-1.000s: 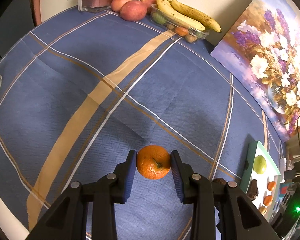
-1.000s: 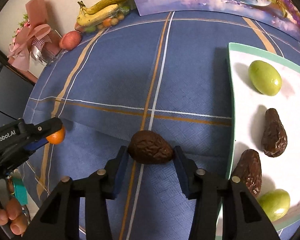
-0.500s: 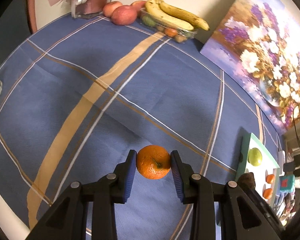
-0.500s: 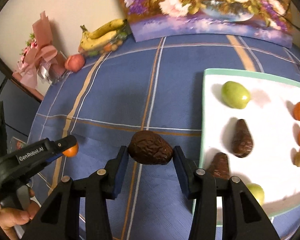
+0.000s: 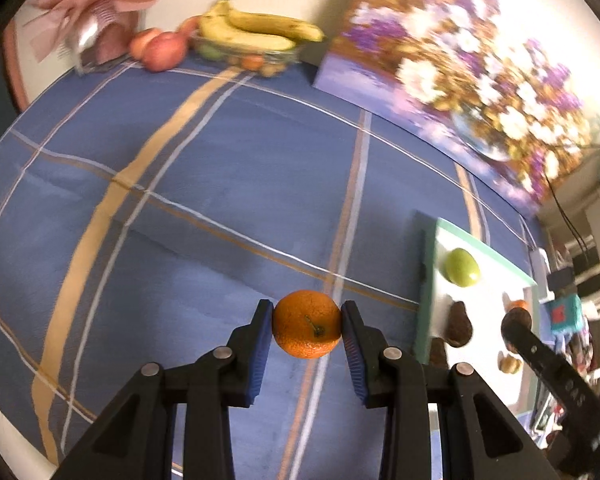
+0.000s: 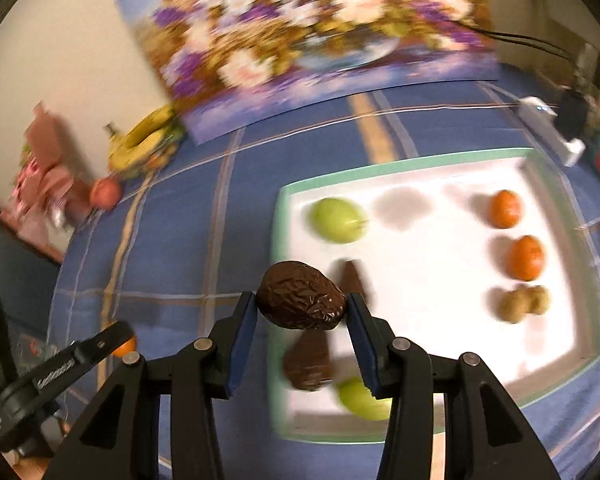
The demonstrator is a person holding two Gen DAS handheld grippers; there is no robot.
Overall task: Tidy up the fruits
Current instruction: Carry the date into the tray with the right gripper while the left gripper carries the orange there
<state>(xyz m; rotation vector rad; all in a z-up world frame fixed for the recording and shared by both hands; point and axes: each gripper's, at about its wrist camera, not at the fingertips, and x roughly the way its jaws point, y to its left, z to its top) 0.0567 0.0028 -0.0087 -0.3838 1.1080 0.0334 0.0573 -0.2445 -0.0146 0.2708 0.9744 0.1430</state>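
A blue tablecloth with tan and white stripes covers the table. Against the far wall leans a flower painting, blurred in both views. On the right of the cloth sits a white tray with a pale green rim.

The left gripper has its two blue-padded fingers closed tight on an orange, held clear above the cloth, left of the tray's near corner. The orange is round, with a pebbled skin and a small dark stem scar facing the camera.

The right gripper clamps a dark brown avocado between its pads, its jaws standing somewhat wider than the left pair. The avocado is egg-shaped, glossy and deeply wrinkled, and it hangs over the tray's left edge.

On the tray lie two more dark avocados, partly hidden behind the held one. A green fruit lies at the far left corner and another at the near edge. Two small oranges lie one behind the other on the right side, with a brownish lumpy item just in front of them that is too blurred to identify.

At the far left of the table, bananas rest on a clear container, with red apples and a pink ribboned package to their left.
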